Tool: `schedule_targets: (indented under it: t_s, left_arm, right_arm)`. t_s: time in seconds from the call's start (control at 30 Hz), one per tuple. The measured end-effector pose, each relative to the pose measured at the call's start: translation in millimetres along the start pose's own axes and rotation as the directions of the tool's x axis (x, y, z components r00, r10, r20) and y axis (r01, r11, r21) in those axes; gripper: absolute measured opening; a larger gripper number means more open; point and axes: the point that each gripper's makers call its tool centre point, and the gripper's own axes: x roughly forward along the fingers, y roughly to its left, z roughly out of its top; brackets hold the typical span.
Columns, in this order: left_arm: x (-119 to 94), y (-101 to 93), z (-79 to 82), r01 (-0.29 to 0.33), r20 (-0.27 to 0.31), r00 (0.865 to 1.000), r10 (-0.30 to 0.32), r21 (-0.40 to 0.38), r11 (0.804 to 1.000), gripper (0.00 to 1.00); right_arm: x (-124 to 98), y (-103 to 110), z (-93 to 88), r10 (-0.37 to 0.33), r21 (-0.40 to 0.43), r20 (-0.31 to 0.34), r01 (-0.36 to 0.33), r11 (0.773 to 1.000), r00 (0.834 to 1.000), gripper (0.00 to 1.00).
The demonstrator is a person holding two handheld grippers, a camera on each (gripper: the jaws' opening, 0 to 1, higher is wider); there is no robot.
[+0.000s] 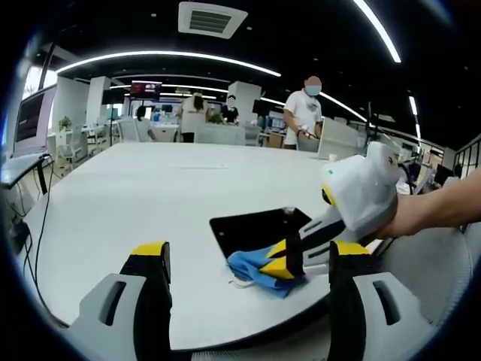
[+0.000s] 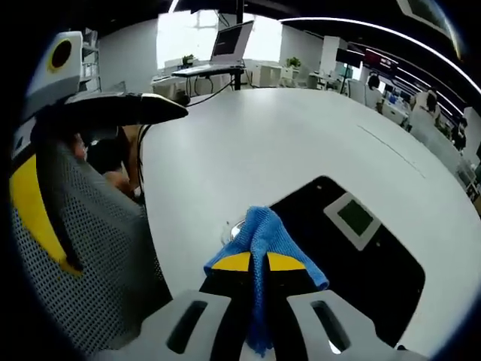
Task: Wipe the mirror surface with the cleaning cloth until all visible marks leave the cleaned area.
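Left gripper view looks across a wide white tabletop (image 1: pixel 150 203) in a big open office. My left tool (image 1: pixel 248 267) rises from the bottom edge with its two yellow-tipped jaws spread wide apart and nothing between them; it hangs over the near edge of the tabletop. Past it, a dark mirror (image 1: pixel 248 229) lies flat on the tabletop, close to that edge. My right tool (image 1: pixel 289 259) comes in from the right, held by my hand (image 1: pixel 421 214), with its jaws closed on a blue cloth (image 1: pixel 259 271). The cloth rests at the near corner of the mirror, partly on the dark glass and partly on the white surface beside it. A small pale scrap lies just beside the cloth; I cannot tell what it is. Far behind the tabletop, a person in a white shirt (image 1: pixel 304 113) stands, and other people sit among desks farther back. A monitor (image 1: pixel 34 120) stands at the left, with cables hanging down from it.

Right gripper view looks down the right tool (image 2: pixel 259 263). Its yellow-tipped jaws are pinched together on the blue cloth (image 2: pixel 263 233), which bunches up above them and trails down between them. The cloth hides the near corner of the mirror (image 2: pixel 361 263). The rest of the mirror stretches away to the right, dark, with a pale square reflection of a ceiling vent in it. At the left, a grey mesh chair back (image 2: pixel 90 248) blocks much of the picture, and the left tool (image 2: pixel 60 60) shows above it. A laptop on a stand (image 2: pixel 229 45) sits on a desk far across the room.
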Motion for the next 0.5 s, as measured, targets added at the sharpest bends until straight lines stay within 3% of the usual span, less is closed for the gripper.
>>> schedule_targets:
  t_s: [0.23, 0.33, 0.5]
  left_arm:
    - [0.3, -0.1, -0.5, 0.001, -0.003, 1.000, -0.001, 0.001, 1.000, 0.85]
    - [0.4, 0.1, -0.7, 0.000, -0.004, 1.000, 0.000, 0.002, 1.000, 0.85]
    - [0.2, 0.4, -1.1, -0.001, -0.006, 1.000, 0.001, 0.002, 1.000, 0.85]
  right_arm:
    - [5.8, 3.4, 5.6, 0.021, 0.013, 0.028, -0.022, 1.000, 0.999, 0.01]
    - [5.1, 3.8, 6.2, 0.021, -0.073, 0.037, -0.018, 0.997, 0.999, 0.00]
    - [4.0, 3.9, 4.8, 0.034, -0.091, 0.086, -0.027, 0.996, 0.996, 0.00]
